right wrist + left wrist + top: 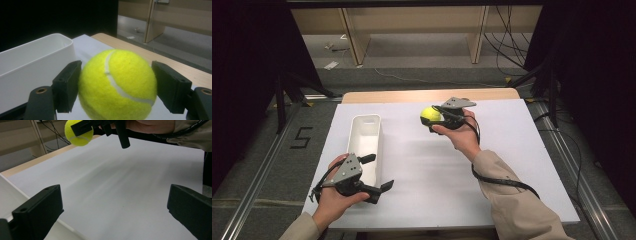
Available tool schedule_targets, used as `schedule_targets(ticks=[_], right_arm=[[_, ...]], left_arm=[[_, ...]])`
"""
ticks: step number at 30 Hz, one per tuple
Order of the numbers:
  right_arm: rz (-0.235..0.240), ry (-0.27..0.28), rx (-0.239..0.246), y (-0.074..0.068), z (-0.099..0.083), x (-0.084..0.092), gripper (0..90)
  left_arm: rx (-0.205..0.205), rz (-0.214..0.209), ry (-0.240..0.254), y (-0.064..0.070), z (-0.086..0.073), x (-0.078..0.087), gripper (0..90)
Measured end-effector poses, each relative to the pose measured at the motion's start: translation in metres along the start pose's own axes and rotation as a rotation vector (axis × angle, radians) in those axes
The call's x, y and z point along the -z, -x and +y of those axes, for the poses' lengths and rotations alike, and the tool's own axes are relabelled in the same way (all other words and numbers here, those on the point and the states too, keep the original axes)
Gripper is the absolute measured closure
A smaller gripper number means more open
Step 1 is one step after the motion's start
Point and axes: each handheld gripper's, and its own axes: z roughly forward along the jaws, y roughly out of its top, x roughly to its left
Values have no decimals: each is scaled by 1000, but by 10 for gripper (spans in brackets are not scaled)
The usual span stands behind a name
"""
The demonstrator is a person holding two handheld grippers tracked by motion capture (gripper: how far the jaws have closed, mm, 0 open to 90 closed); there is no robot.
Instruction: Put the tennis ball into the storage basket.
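High view: the tennis ball [430, 115] is clamped in the closed right gripper [438, 118] above the table's far middle, the left gripper [379, 172] is held wide open and empty, and the ball should be carried left over the white bin [363, 150] before release.

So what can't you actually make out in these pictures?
- Inside of the white bin: in the high view its floor is washed out; in the right gripper view its near wall hides it.
- Underside of the tennis ball: cut off by the bottom edge of the right gripper view.
- Right gripper: in the left gripper view the top edge cuts off its body.
- Left gripper: in the high view the hand covers its body.
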Motion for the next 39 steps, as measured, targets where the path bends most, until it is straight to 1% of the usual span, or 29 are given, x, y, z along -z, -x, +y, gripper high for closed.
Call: schedule_targets(ticks=[12,39], right_arm=[[16,10,10,-7,3,3,275],[61,30,37,-27,12,1,275]], left_arm=[[-1,1,0,0,0,0,0],[-1,0,-2,0,0,0,0]])
